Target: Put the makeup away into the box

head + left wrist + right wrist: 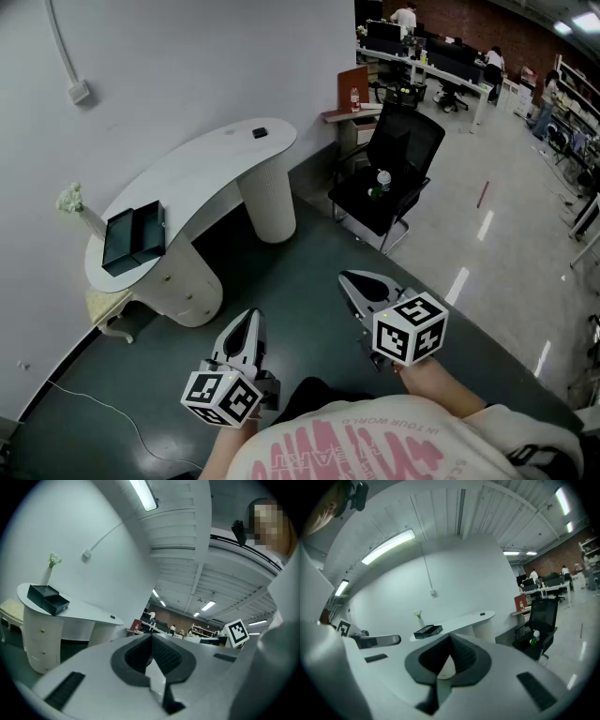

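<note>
Grippers first: your left gripper (248,319) and right gripper (351,278) are both pinched closed with nothing in them. Each gripper view shows the pads meeting on air, so my read is you're at the very start and nothing's been picked up yet. The box (134,236) is the dark open one at the near, left end of the white curved surface (211,169). It's close to the edge that faces you, and there's a little sprig in a vase (72,200) just beside it on the wall side. The only thing I can see that might be the makeup is a small dark item (260,133) at the far, rounded end of that same surface. It's well apart from the box and honestly too small to tell what it is. Key bit for the next move: all of it lies ahead of you and off to the left, with dark floor (281,281) in between. Neither gripper looks anywhere near reaching. Your left gripper is the nearer one to the box, and the right one looks better placed for that dark item. I'd guess you walk up before opening anything. A black chair (394,159) with a bottle (382,181) on its seat sits off to the right of the surface.
</note>
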{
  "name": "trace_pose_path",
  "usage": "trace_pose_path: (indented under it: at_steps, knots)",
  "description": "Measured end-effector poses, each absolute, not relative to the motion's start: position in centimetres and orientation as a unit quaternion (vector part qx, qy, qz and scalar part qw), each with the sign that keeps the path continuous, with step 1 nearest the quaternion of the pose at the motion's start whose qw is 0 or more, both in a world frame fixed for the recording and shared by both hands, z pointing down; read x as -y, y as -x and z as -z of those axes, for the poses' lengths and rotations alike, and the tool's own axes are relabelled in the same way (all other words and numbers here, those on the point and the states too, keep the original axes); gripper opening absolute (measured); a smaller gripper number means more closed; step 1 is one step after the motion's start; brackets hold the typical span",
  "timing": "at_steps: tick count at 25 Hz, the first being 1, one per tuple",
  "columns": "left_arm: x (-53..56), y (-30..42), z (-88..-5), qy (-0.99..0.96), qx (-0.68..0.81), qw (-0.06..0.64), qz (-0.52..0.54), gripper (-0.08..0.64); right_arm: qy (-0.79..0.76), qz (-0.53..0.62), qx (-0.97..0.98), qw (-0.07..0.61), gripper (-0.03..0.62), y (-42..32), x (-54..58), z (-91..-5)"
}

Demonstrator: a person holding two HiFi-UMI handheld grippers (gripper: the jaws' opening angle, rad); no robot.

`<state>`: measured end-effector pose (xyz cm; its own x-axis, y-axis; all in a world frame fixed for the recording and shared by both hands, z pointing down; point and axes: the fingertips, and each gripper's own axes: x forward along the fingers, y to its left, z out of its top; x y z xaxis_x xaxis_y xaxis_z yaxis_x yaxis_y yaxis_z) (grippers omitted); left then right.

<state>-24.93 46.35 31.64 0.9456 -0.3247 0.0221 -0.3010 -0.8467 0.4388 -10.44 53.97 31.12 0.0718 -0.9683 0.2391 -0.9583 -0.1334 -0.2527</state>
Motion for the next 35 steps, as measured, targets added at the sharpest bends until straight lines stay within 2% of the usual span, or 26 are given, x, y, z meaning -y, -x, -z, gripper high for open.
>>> trace_pose_path:
  at_steps: [12, 16, 35]
  knots:
    - [-44.5, 23.2, -33.1, -0.959, 0.162, 0.233, 0.007, 0.003, 0.728, 0.215, -0.649, 0.054, -0.002, 8.7, -52.3, -33.2]
    - [-42.1, 21.0, -33.5, -0.957, 0.16, 0.242, 0.005, 0.003, 0.73, 0.226, -0.644, 0.046, -0.002, 6.8, -50.1, -33.9]
    - [-23.0, 9.4, -29.2, -0.966, 0.135, 0.217, 0.02, 0.002, 0.736, 0.218, -0.636, 0.075, -0.002, -4.0, -31.5, -30.8]
